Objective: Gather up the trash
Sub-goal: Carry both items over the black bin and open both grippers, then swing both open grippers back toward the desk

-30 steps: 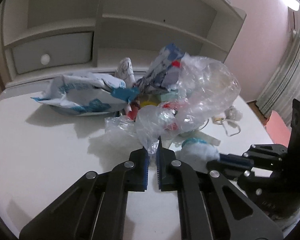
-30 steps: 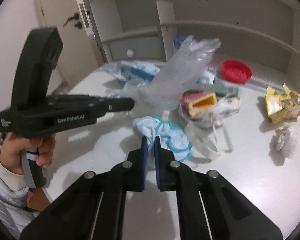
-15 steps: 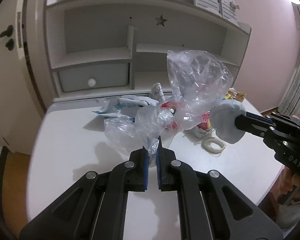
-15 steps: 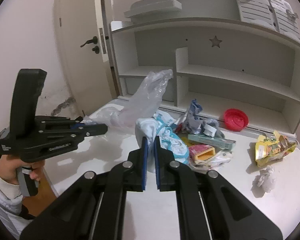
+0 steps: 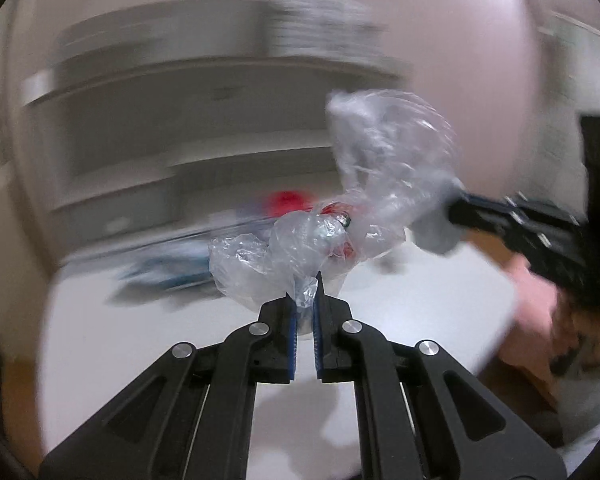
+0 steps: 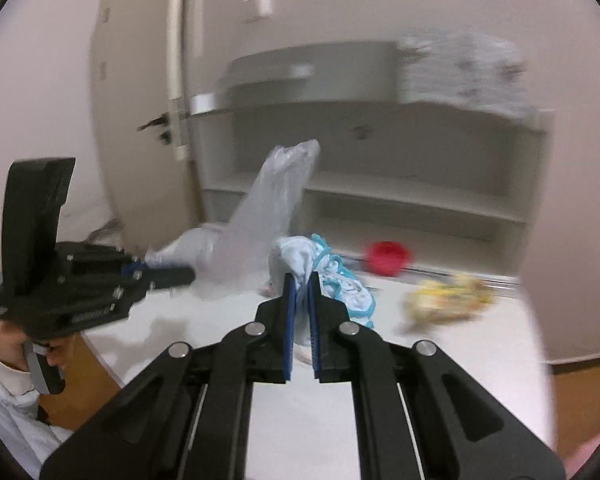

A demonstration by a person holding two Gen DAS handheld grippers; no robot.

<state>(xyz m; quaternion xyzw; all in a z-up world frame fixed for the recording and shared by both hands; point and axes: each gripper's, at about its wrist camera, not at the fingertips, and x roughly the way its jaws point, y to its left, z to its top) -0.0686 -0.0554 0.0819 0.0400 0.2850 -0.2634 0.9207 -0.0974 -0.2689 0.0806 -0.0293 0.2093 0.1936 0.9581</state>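
Observation:
My left gripper (image 5: pixel 304 294) is shut on the edge of a clear plastic bag (image 5: pixel 340 216) with some red trash inside, held up above the white table (image 5: pixel 148 344). The bag also shows in the right wrist view (image 6: pixel 268 208). My right gripper (image 6: pixel 299 292) is shut on a crumpled white cloth with light-blue trim (image 6: pixel 324 280), held above the table. In the left wrist view the right gripper (image 5: pixel 452 210) holds that bundle (image 5: pixel 436 236) right beside the bag. Both views are motion-blurred.
A red lid (image 6: pixel 386 258) and a yellow wrapper (image 6: pixel 448 296) lie on the table (image 6: pixel 440 360) near the white shelf unit (image 6: pixel 380 184). Blue-and-white packaging (image 5: pixel 172 272) lies blurred behind the bag. A door (image 6: pixel 140 128) stands at the left.
Both grippers have lifted and pulled back from the trash pile with their loads. The views swung, the right gripper with the cloth stays close to the bag.

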